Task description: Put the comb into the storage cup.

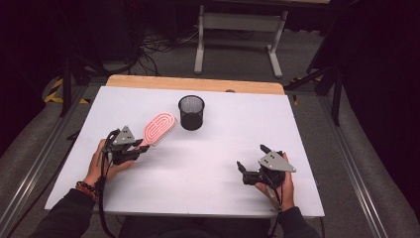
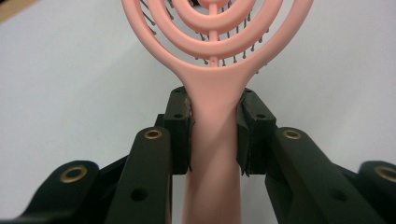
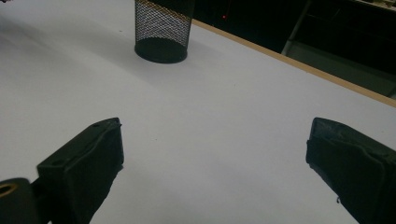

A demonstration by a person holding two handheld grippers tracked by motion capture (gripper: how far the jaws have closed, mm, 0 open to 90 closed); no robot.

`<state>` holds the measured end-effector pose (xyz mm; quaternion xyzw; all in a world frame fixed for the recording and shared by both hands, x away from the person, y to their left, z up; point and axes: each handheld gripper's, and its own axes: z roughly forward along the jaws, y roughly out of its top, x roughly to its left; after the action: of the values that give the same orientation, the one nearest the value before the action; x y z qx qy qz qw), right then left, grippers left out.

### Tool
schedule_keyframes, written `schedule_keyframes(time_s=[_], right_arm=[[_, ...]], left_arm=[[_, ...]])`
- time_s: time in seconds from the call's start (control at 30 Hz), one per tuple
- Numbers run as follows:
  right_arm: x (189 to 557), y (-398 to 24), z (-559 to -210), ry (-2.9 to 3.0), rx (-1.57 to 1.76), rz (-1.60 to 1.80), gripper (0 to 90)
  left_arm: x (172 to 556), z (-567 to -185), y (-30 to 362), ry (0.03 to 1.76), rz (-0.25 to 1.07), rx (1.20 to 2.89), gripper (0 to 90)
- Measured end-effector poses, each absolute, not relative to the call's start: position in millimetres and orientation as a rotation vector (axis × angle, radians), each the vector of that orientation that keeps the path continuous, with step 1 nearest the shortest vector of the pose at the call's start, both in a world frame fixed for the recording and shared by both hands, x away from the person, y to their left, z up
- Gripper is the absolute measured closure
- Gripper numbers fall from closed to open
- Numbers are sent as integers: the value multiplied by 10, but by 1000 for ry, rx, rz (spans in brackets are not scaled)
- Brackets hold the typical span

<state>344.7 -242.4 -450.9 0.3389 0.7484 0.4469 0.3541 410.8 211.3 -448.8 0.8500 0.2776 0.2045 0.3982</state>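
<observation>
Beyond the clamped pink hairbrush [image 1: 159, 128], a black mesh cup [image 1: 191, 112], upright.

Open surface, one cup standing in the way

The mesh cup [image 1: 191, 112] stands at 12 o'clock from the middle of the white surface [image 1: 208, 163], with the pink brush [image 1: 159, 129] just beside it at its 8 o'clock, held off the left tongs [image 1: 141, 148]. Between the left tongs and the right tongs [image 1: 242, 168] the surface lies bare; so does the stretch from the right tongs toward the cup.
</observation>
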Motion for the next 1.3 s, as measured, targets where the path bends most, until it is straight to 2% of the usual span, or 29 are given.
schedule_keyframes(time_s=[0.6,1.3], right_arm=[[3522,-2071,-4217,1954,832,1318,77],[3592,-1433,-3968,2015,738,1483,83]], left_arm=[[3868,-4497,1818,607,588,1927,696],[3763,-4589,1361,529,585,1904,696]])
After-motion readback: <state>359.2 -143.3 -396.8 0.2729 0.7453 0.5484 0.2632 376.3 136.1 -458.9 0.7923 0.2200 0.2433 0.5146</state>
